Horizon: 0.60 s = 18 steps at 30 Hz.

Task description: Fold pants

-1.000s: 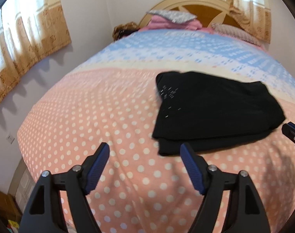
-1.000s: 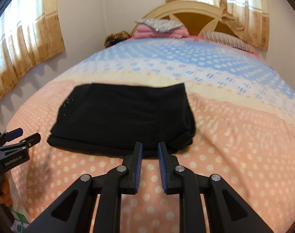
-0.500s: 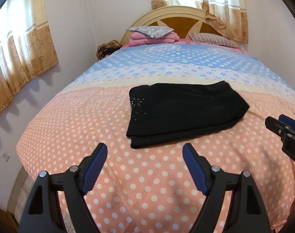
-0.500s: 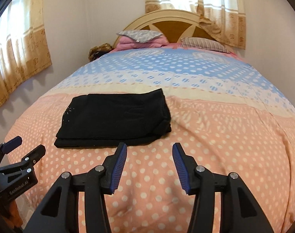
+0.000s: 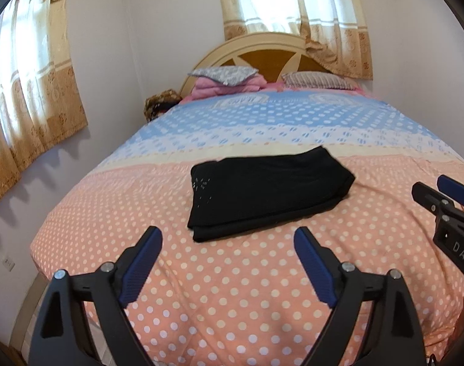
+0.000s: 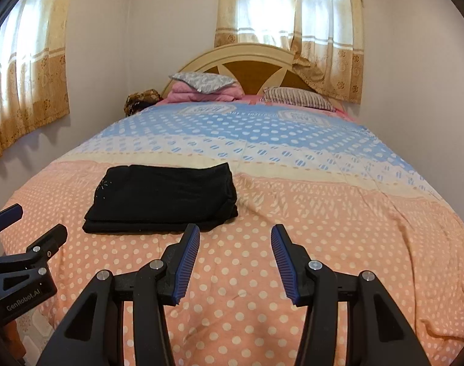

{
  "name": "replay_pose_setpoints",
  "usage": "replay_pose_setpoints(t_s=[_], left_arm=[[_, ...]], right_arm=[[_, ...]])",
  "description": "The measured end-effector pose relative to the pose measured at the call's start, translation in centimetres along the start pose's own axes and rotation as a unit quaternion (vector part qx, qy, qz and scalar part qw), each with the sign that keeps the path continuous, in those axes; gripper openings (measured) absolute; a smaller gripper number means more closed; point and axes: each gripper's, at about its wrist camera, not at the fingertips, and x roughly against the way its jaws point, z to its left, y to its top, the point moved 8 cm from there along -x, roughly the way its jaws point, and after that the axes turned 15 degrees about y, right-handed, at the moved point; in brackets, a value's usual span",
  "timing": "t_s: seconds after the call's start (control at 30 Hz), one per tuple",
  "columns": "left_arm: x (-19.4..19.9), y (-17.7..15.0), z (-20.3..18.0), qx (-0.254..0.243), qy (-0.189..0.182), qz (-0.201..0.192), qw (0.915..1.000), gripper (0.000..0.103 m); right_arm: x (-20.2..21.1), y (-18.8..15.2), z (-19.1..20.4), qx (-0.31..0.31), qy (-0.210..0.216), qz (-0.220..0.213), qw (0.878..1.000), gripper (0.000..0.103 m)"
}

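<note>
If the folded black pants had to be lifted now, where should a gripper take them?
Judging by the pose, the near stacked edge of the black pants: its layers end facing the open right gripper, so coming in low from the front could pinch them all together.

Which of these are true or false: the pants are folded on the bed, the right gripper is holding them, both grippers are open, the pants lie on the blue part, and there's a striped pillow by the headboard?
1. The black pants lie folded on the bed. True.
2. The right gripper holds the pants. False: it holds nothing and is clear of them.
3. Both grippers are open. True: the left gripper gapes too.
4. The pants lie on the blue section. False: they lie on the pink dotted section.
5. A striped pillow lies by the headboard. True.
</note>
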Motion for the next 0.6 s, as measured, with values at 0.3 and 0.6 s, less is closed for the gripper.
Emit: replay_pose_setpoints(t_s=[0.3,0.6], left_arm=[[1.6,0.6,0.4,0.01,0.004,-0.005,0.9999,0.103],[3.1,0.9,0.9,0.007,0.029,-0.026,0.9992,0.103]], right_arm=[[3.5,0.5,0.3,-0.009,0.002,-0.03,1.0,0.051],[7.0,1.2,1.2,-0.015,0.002,-0.07,0.997,0.052]])
